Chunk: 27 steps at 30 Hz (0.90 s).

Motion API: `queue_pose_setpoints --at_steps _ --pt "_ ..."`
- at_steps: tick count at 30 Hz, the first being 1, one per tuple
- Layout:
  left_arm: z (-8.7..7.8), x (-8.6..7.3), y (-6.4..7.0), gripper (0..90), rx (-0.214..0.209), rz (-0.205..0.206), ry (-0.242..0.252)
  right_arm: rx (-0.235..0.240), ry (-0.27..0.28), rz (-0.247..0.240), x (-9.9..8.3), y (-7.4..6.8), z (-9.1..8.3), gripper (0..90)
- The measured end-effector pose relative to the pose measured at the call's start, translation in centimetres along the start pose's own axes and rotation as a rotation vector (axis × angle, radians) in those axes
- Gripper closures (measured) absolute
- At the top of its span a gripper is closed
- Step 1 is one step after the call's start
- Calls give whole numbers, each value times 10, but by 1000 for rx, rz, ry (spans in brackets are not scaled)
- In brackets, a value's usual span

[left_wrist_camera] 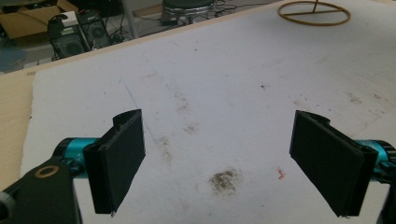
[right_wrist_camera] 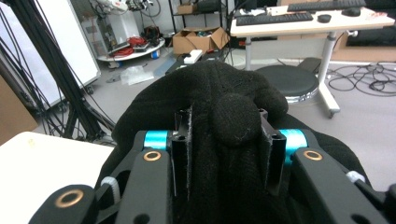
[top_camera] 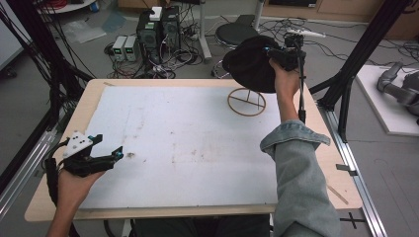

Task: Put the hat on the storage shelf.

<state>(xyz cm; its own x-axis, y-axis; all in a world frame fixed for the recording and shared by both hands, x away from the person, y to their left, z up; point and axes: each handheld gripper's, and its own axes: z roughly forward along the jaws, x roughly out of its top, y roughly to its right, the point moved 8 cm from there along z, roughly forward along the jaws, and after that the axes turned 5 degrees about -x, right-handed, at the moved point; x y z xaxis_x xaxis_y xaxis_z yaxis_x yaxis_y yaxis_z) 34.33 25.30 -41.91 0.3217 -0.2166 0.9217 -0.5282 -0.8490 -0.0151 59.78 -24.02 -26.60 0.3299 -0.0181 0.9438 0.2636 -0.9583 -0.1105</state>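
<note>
Right claw (top_camera: 274,53) clamped on black hat (top_camera: 247,64) (above wooden stand (top_camera: 246,101))

hat (top_camera: 249,64): plain black knit | stand (top_camera: 246,102): tan wood | mat (top_camera: 183,148): white, brown stains | table (top_camera: 94,94): pale wood | left gripper (top_camera: 106,146): black, teal accents | right gripper (top_camera: 272,54): black, teal accents | sleeve (top_camera: 302,173): faded blue denim

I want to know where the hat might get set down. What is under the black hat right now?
The black hat, clamped in the right gripper, hangs above the wooden ring stand at the table's far edge. The stand's upright post disappears behind the hat, so its top is hidden.
</note>
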Motion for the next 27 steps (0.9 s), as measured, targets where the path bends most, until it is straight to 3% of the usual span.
queue_pose_setpoints --at_steps 14,23,27 --pt "0 0 0 184 1 0 0 10 -16 41 -3 3 3 555" --pt "0 0 0 184 1 2 -2 49 -22 99 -5 6 4 441" --pt "-1 1 0 184 -1 2 1 79 -22 153 -5 7 4 397"
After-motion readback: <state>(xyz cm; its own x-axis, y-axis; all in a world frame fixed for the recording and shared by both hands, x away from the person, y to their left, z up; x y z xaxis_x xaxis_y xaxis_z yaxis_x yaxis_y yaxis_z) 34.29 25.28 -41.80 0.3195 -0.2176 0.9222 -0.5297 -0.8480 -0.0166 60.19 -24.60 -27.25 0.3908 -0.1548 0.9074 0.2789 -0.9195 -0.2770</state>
